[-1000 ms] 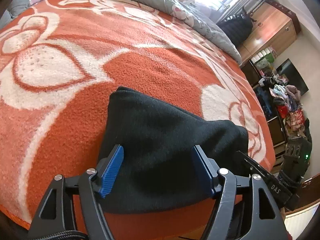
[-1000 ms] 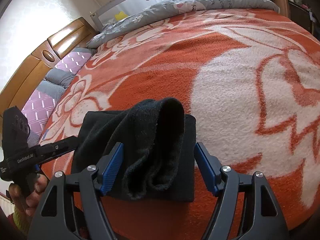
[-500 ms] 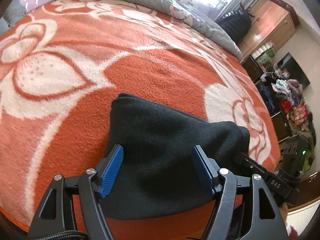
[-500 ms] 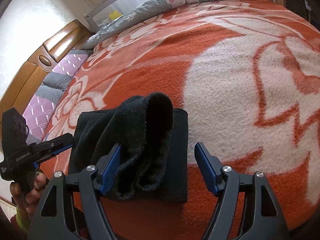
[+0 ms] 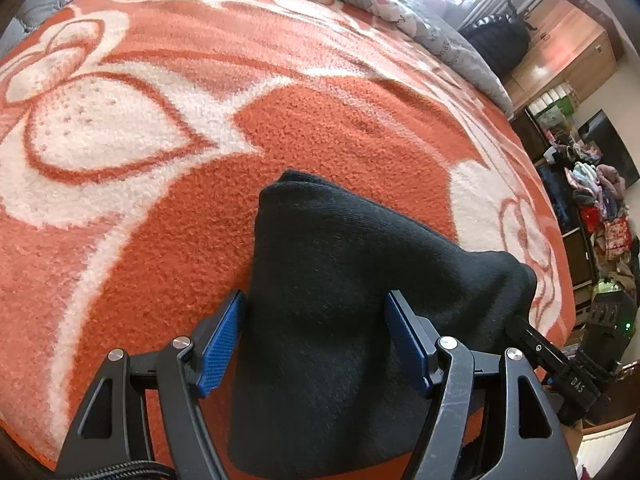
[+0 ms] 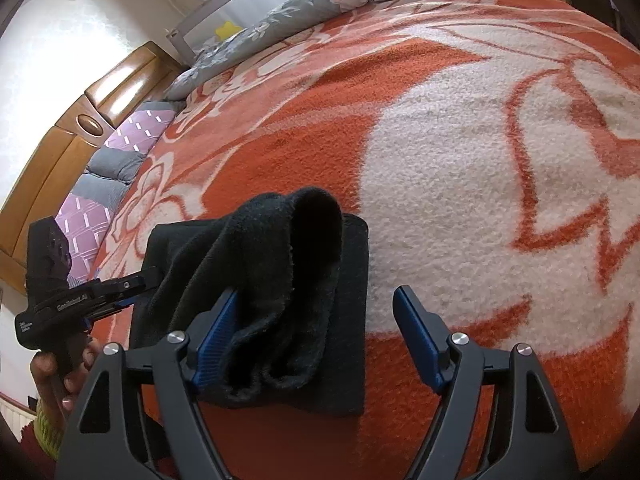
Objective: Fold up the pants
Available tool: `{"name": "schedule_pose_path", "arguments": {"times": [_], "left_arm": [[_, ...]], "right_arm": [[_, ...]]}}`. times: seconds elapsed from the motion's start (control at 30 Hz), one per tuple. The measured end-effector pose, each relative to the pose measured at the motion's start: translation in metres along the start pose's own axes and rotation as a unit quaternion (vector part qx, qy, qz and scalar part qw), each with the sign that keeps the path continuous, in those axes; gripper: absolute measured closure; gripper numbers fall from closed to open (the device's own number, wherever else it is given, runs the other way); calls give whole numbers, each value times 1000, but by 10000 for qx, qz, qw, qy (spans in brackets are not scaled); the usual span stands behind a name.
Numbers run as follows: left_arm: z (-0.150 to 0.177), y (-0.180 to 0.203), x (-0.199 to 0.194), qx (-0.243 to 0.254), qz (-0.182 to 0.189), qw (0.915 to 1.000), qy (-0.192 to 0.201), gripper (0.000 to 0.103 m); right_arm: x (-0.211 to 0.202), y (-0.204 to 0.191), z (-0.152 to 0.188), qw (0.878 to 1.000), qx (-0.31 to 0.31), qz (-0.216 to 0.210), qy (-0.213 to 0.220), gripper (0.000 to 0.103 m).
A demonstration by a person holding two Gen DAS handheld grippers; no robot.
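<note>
Black pants (image 5: 340, 320), folded to a thick bundle on the orange-and-white blanket (image 5: 160, 208), directly ahead of and under both grippers. Left gripper (image 5: 316, 336) spread wide over the bundle's left part, blue pads clear of the cloth, nothing pinched. Right gripper (image 6: 320, 332) likewise wide apart, no squeeze visible; a raised loop of the pants (image 6: 288, 264) draped against its left pad, right pad hanging over bare blanket just right of the bundle's edge. Possibly some light contact at that left pad, hard to tell through the fisheye.

Risks from here: that standing loop flopping back and undoing the fold if left unpressed; thick fleece springing open once released; the left pad snagging the loop on withdrawal and dragging the top layer askew; a one-sided push sliding the bundle over the fuzzy blanket.
</note>
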State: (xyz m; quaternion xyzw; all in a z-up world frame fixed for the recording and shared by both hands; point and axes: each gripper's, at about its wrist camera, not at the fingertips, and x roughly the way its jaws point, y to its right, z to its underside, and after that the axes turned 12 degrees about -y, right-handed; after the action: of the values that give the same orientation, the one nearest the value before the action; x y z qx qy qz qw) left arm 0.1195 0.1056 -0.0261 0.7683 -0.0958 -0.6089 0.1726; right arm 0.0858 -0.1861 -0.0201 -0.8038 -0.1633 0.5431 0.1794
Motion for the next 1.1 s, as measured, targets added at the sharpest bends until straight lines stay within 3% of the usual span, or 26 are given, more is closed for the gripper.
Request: {"name": "schedule_pose_path", "arguments": {"times": [0.33,0.57,0.77,1.1], "left_arm": [[-19,-11,13,-283,185,9993,-167,44],[-21,-15,30,-362,120,9987,-342,45],[-14,-19,19,-441,318,9981,-294,42],[10,-16,14,-395,241,9983,-365,39]], "right_arm": [[10,12,-15,9999,37,-98,18,23],[19,18,-10,9999,-55,-66,-54,23],[14,23,-9,9986,175,-469,-157,26],[21,24,-5,9939,435,-945,-355,31]]}}
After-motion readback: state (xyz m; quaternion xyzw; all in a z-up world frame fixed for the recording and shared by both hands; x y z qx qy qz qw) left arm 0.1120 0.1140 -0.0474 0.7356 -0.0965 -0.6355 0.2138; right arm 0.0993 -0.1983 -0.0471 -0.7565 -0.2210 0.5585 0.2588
